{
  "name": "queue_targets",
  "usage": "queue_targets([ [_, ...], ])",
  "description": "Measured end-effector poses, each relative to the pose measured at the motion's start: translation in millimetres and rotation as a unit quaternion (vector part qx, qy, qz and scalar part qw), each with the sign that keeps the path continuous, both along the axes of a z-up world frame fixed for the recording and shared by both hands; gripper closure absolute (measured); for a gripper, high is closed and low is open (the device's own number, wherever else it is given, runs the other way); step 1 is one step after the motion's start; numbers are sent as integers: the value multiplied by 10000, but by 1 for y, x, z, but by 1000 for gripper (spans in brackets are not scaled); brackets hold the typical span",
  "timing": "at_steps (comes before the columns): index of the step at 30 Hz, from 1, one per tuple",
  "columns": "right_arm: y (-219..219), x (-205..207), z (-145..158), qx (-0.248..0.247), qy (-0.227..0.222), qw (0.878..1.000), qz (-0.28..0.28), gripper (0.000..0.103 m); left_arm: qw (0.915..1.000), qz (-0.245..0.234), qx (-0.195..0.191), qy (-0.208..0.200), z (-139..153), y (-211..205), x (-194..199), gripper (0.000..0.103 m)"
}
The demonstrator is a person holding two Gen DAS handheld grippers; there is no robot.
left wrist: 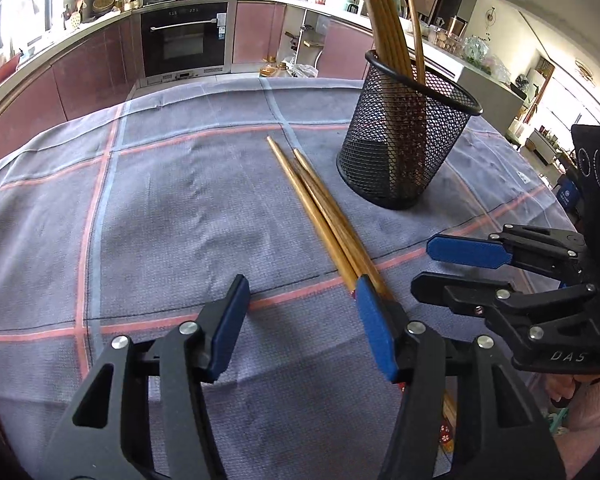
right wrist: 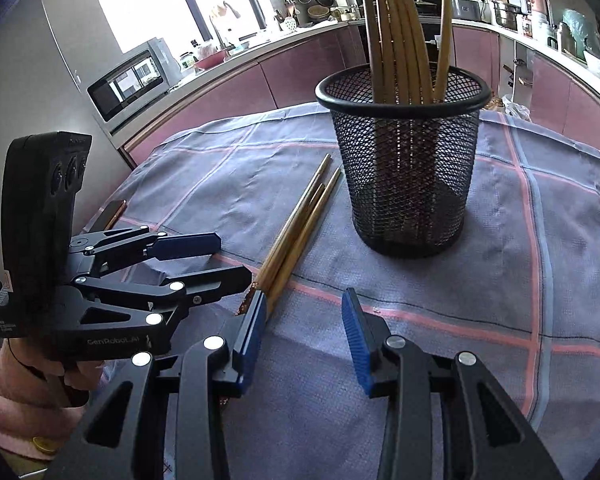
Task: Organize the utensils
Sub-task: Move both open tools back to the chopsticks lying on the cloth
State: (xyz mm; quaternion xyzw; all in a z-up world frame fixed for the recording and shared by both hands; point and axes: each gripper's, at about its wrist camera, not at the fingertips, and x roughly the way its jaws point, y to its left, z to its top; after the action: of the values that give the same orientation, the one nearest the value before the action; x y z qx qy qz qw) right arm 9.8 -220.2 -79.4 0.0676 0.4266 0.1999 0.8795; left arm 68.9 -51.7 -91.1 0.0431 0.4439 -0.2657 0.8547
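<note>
Three, perhaps four, chopsticks (left wrist: pixel 320 216) lie bunched on the cloth (left wrist: pixel 160 220) beside the cup (left wrist: pixel 408 128). Both the left gripper (left wrist: pixel 300 328) and right gripper (right wrist: pixel 304 336) gape, holding nothing. Light, stiff, slick: pinch mid-shaft.

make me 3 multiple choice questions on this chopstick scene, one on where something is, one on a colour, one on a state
1. Where do the loose chopsticks lie?
A. On the cloth beside the mesh holder
B. Inside the oven
C. On top of the holder's rim

2. What colour is the mesh holder?
A. White
B. Black
C. Red

3. How is the right gripper?
A. Shut on a chopstick
B. Shut on the holder
C. Open, holding nothing

Answers: 1 A, they rest flat on the checked tablecloth next to the holder. 2 B, its wire mesh and rim are black. 3 C, its blue pads stand apart with only cloth between them.
</note>
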Motion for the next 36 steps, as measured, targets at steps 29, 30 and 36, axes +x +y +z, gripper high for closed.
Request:
queue_targets([
  [29, 0, 11, -3, -191, 213, 9994, -218, 80, 9993, -378, -28, -28, -3, -12, -9, 47],
  [30, -1, 11, -3, -160, 223, 9994, -219, 80, 9993, -360, -8, -34, -3, -13, -8, 48],
  [36, 3, 11, 0, -130, 202, 9996, -144, 80, 9997, -181, -125, 62, -3, -5, -2, 61],
])
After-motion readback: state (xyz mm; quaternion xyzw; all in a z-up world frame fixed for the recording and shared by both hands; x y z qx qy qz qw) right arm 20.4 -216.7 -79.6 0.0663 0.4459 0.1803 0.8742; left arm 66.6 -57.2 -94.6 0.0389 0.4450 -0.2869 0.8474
